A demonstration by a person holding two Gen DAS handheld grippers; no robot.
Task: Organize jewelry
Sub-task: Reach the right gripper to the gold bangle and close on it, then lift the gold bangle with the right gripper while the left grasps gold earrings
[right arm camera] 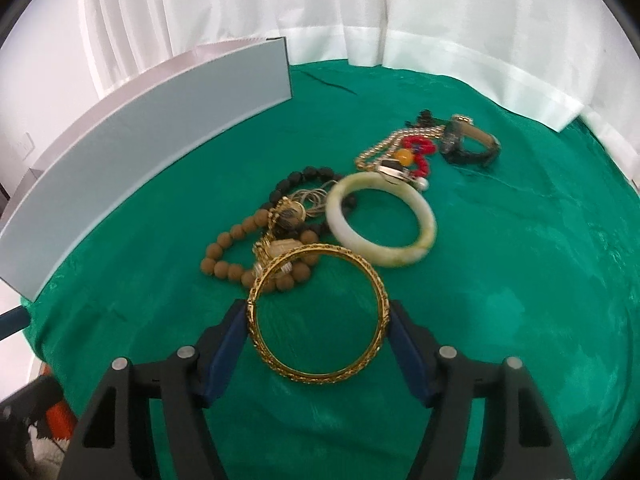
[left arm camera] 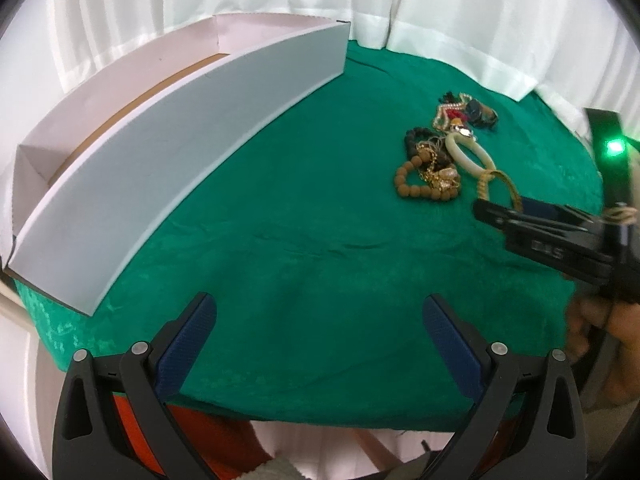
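Observation:
My right gripper is shut on a gold bangle, its blue pads pressing the ring's two sides, held just above the green cloth; it also shows in the left wrist view with the bangle. Behind it lies the jewelry pile: a pale jade bangle, a brown bead bracelet, a black bead bracelet, a pearl and red bead piece and a watch. My left gripper is open and empty over the cloth's near edge.
A long white open box stands at the left on the green cloth; it also shows in the right wrist view. White curtains hang behind. A hand holds the right gripper at the right edge.

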